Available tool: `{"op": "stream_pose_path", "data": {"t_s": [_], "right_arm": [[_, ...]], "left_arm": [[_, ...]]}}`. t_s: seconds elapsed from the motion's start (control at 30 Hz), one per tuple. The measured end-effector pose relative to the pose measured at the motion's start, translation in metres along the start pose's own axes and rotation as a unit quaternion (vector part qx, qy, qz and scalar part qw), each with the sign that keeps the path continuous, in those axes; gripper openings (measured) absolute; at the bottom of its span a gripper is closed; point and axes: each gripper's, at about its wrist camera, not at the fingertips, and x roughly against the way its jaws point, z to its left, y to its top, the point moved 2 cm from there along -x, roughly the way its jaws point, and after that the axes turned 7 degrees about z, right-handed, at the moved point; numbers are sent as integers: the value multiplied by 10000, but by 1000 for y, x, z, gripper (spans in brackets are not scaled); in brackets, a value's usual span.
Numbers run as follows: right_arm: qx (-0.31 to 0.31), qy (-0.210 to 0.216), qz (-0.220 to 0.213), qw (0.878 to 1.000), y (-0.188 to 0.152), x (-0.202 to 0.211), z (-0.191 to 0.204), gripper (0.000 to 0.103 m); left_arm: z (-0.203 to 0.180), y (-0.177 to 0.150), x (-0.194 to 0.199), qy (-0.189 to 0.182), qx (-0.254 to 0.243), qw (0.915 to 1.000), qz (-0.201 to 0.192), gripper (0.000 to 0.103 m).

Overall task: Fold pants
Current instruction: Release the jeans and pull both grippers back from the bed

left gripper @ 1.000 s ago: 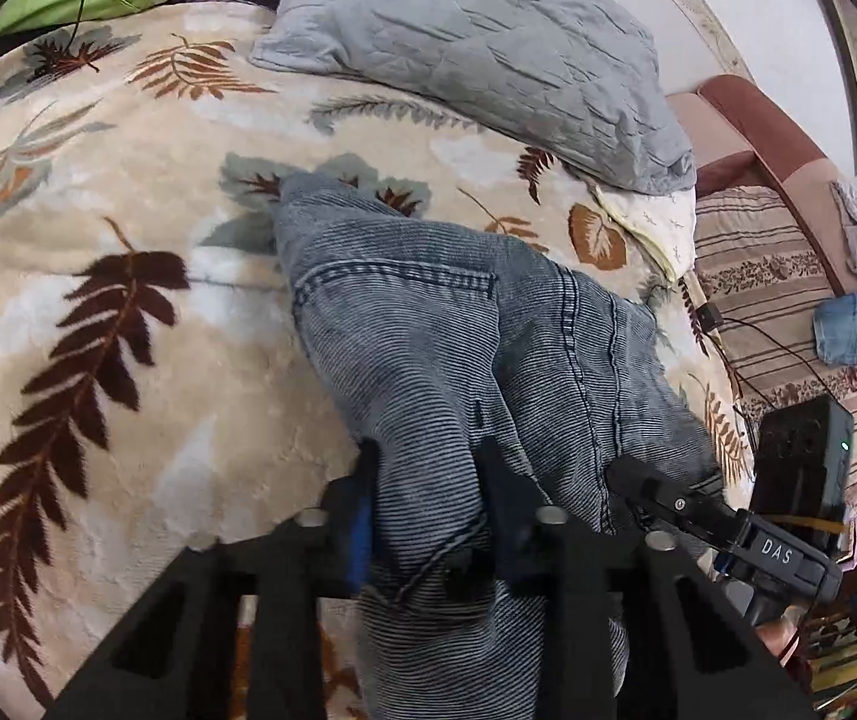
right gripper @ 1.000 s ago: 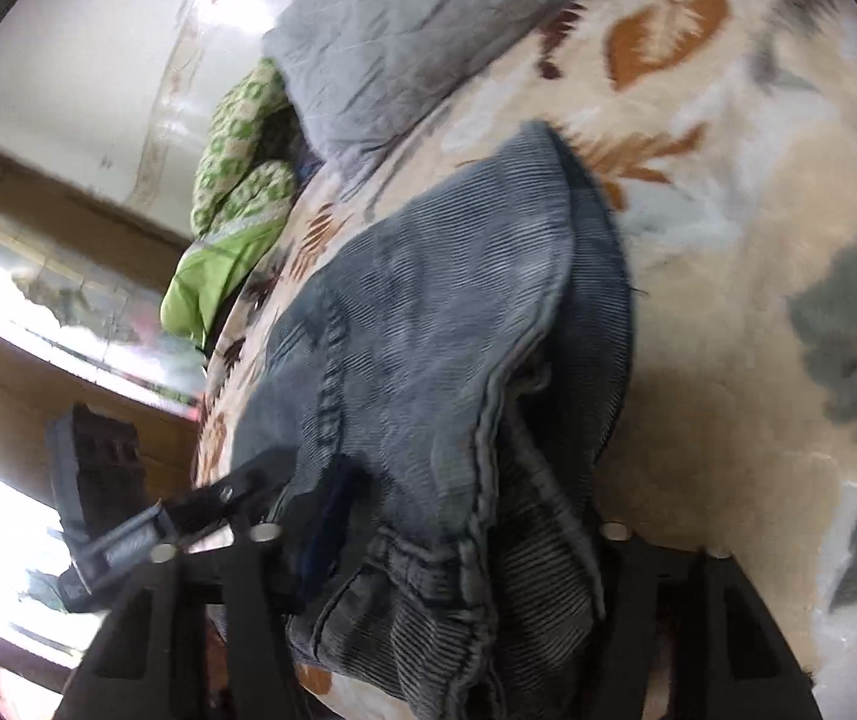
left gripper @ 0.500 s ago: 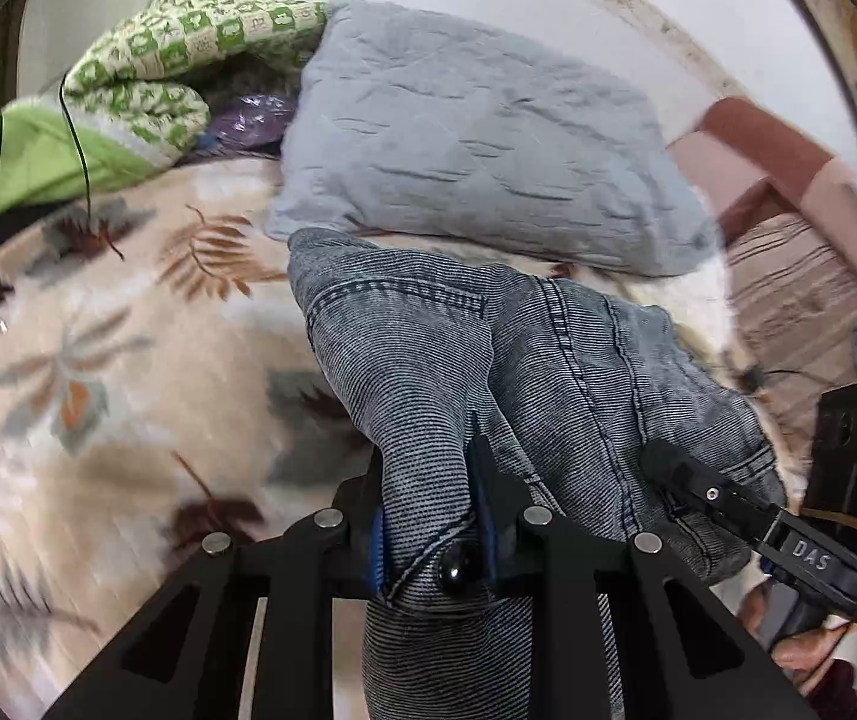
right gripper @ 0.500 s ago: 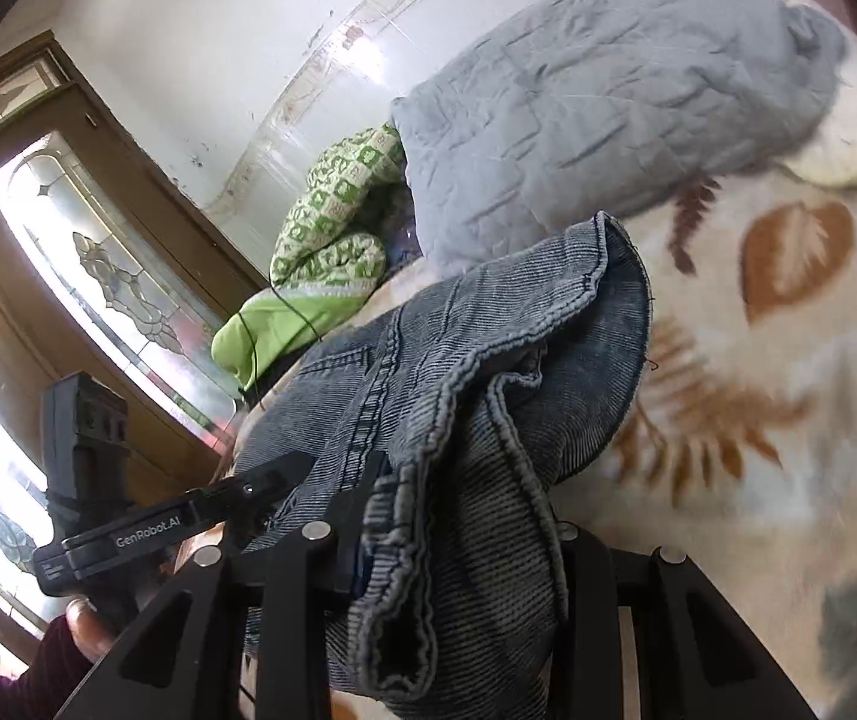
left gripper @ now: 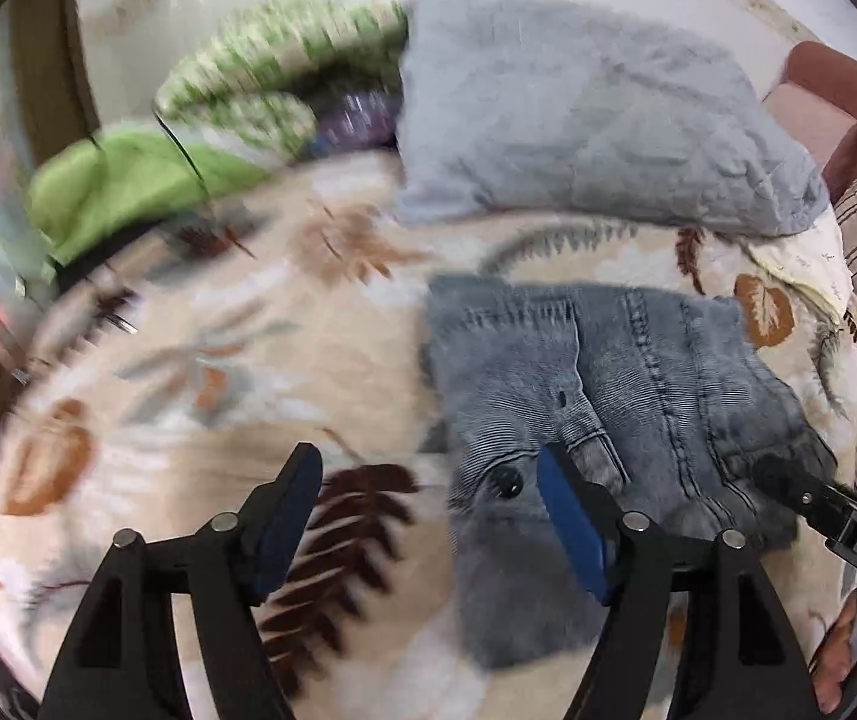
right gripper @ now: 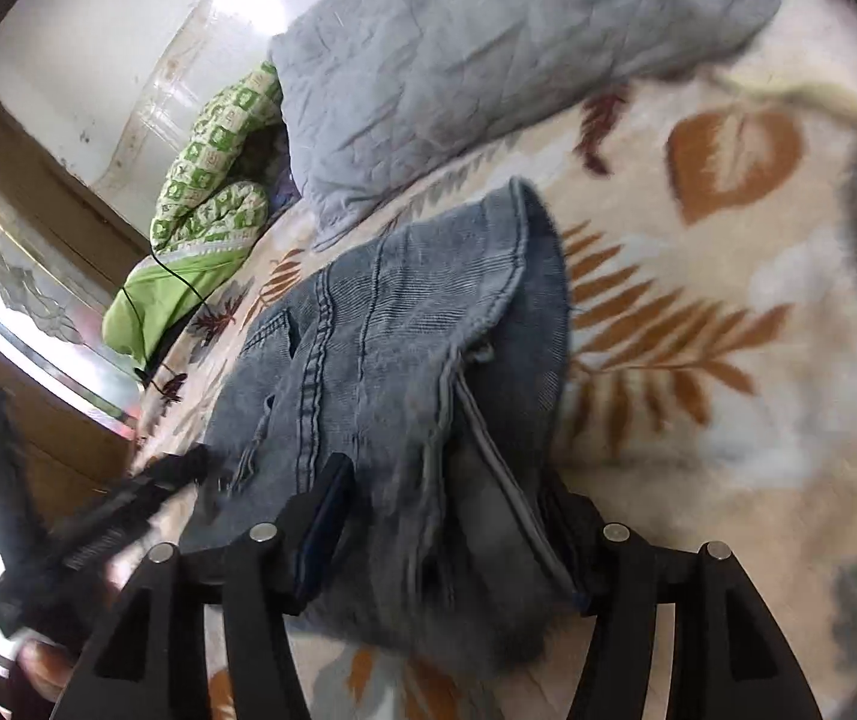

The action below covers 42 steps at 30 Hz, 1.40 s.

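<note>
Left gripper [left gripper: 428, 516] spread wide, pinching nothing, hovering over the near-left edge of the folded denim pants [left gripper: 608, 396]. Right gripper [right gripper: 446, 516] spread around the bunched near end of pants [right gripper: 404, 348]; grip unclear. Pants lying on leaf-print blanket [left gripper: 200, 372]. Beyond: grey pillow [left gripper: 584, 132], green quilt [left gripper: 236, 114].

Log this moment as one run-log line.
left gripper: open, empty | right gripper: open around folded blue denim pants | pants on leaf-print fleece blanket | phase: release
</note>
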Motion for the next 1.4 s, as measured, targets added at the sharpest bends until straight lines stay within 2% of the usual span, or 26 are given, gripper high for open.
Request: {"op": "stream_pose_path", "data": {"t_s": [0.17,0.3,0.67,0.87,1.03,1.07,1.13,1.2,1.27,1.4], "right_arm": [[156,116,-588,9981,-30,56,24,62],[565,-89,-947,9939,-45,98,62,62],[1306,-283,-1740,9756,-67,206,154,66],[1608,-291,-1950,9671,-83,239,190,66],[1681,-175,-2054,9640,-92,260,204,67],[1696,-176,-2098,9628,-94,264,206,67],[1736,-198,-2178,9602,-96,271,209,68],[1791,-163,-2220,9583,-98,277,213,69],[1800,-112,-2259,9573,-99,279,214,70],[1783,-163,-2222,9584,-96,273,210,71]], "left_arm": [[13,-15,69,578,-132,9960,-669,80],[20,-26,112,828,-167,9910,-1036,81],[45,-46,203,1062,119,9797,-1695,83],[53,-55,232,1043,220,9765,-1875,83],[52,-60,251,1008,247,9740,-2011,84],[52,-61,255,1018,243,9729,-2060,85],[51,-62,260,1038,232,9712,-2134,95],[50,-62,264,1058,222,9689,-2225,100],[49,-61,266,1078,216,9675,-2275,101],[46,-56,254,983,207,9715,-2147,102]]}}
